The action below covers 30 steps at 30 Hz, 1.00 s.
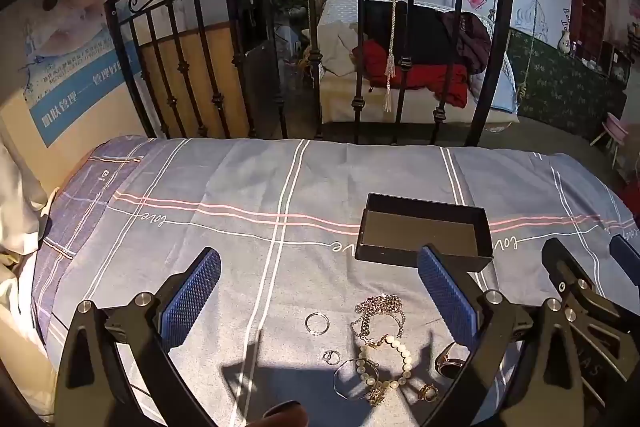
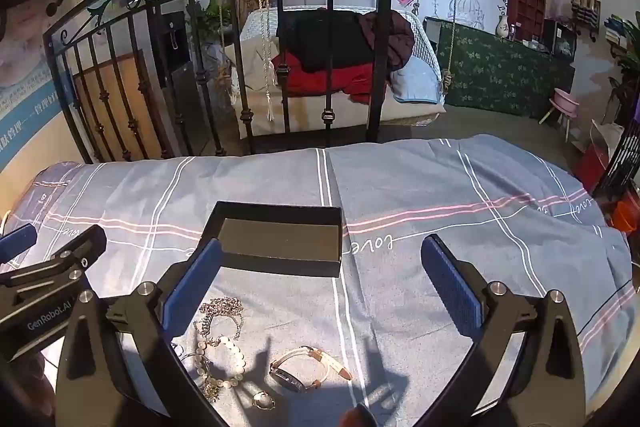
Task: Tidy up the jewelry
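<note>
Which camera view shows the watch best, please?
The right wrist view: the watch lies whole on the sheet, between the open fingers of the right gripper, with dial and pale strap clear. In the left wrist view, the watch is mostly hidden behind a finger of the left gripper.

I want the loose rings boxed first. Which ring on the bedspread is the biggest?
The plain silver ring, a thin open hoop lying alone left of the silver chain. The small ring below it and the gold ring are clearly smaller.

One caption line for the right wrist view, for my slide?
Open right tool hovers over watch beside empty black box.
</note>
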Motion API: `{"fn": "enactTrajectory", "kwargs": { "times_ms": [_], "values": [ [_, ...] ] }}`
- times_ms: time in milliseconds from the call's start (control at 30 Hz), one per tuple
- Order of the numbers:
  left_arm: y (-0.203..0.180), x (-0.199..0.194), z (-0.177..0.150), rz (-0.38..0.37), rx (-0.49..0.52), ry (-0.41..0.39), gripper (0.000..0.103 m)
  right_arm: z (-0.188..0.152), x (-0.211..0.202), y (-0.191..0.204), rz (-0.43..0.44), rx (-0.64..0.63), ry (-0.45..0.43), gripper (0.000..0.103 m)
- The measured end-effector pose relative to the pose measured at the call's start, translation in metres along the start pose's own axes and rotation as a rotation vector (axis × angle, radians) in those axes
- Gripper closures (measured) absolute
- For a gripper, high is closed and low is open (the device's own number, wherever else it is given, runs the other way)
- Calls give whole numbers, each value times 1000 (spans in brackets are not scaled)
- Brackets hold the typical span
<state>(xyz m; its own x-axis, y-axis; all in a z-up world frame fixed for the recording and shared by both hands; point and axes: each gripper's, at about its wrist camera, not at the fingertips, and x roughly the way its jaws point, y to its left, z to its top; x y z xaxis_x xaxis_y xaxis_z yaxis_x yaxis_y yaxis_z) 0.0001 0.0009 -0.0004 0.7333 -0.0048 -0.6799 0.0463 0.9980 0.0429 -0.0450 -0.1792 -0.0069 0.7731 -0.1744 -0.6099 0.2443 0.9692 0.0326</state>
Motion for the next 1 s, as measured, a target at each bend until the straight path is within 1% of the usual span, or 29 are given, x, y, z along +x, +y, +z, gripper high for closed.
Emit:
{"fn": "enactTrajectory", "kwargs": {
  "times_ms": [267, 300, 500, 533, 567, 767, 800, 833, 867, 900, 933, 967, 1000],
  "values": [
    [0, -1, -8, -6, 1, -6, 6, 1, -1, -2, -9, -7, 10, 4],
    [-2, -1, -5, -6, 4, -3, 6, 0, -5, -1, -11, -8, -2, 4],
    [2, -3, -7, -7, -2, -5, 6, 2, -7, -8, -16, -13, -5, 4],
    [3, -3, -7, -8, -1, -5, 6, 1, -4, 1, -24, -19, -5, 4],
    [-4, -1, -3, -3, 13, -2, 6, 1, -4, 1, -24, -18, -7, 4],
    [-4, 0, 0, -1, 11, 6, 6, 1, -3, -1, -35, -14, -4, 4],
    [-4, 1, 0, 1, 12, 6, 6, 1, -3, 0, -46, -22, -6, 4],
    [-4, 1, 1, 1, 11, 7, 6, 2, -4, 1, -78, -37, -15, 4],
    [-3, 1, 0, 2, 10, 6, 6, 2, -4, 4, -143, -60, -28, 4],
    [-2, 1, 0, 3, 9, 5, 6, 1, -4, 6, -181, -78, -35, 4],
    [-2, 1, 1, 4, 9, 3, 6, 1, -3, 8, -193, -91, -39, 4],
    [-2, 0, 1, 4, 9, 1, 6, 1, -3, 8, -174, -91, -40, 4],
    [-1, 0, 1, 6, 8, 0, 6, 1, -2, 4, -121, -57, -28, 4]
  ]
}}
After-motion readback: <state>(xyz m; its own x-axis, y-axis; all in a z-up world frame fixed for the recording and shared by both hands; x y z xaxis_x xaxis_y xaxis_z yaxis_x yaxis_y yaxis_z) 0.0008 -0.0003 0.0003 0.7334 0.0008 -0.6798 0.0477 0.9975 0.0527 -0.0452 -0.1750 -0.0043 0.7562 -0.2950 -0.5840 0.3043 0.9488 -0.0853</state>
